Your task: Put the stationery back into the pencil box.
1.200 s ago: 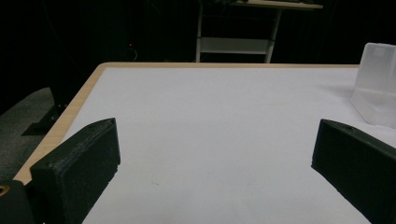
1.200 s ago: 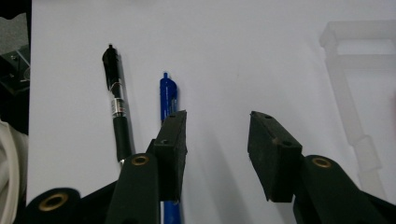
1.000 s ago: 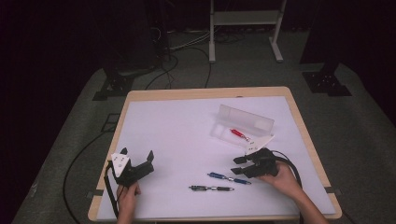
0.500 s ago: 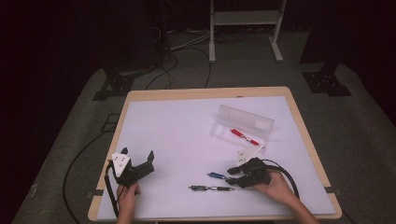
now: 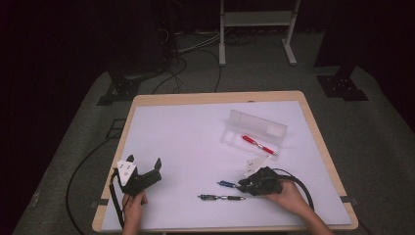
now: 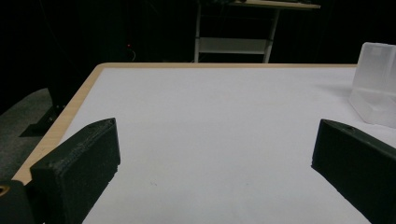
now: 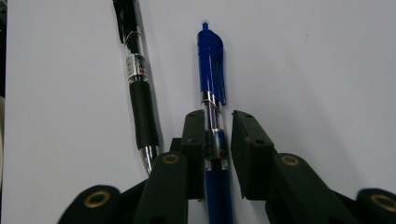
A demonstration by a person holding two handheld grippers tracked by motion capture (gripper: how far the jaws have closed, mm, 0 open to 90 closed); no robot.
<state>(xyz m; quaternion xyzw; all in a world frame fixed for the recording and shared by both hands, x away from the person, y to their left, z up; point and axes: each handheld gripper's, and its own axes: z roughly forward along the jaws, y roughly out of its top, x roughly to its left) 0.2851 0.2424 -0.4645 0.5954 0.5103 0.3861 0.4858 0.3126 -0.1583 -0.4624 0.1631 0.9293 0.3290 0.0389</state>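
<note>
One overhead view, two tong-mounted close-ups

Blue pen (image 7: pixel 212 60), black pen (image 7: pixel 140 93), white table (image 5: pixel 186 142).

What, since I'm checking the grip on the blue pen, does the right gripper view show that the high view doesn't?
Right gripper view: the right tool's jaws, which have just been closing, hug the blue pen's clear barrel below its clip. The black pen has a rubber grip and a printed label.
High view: the left tool is open, and a red pen lies in the clear case.
Both: the two pens lie side by side on the white table.
</note>
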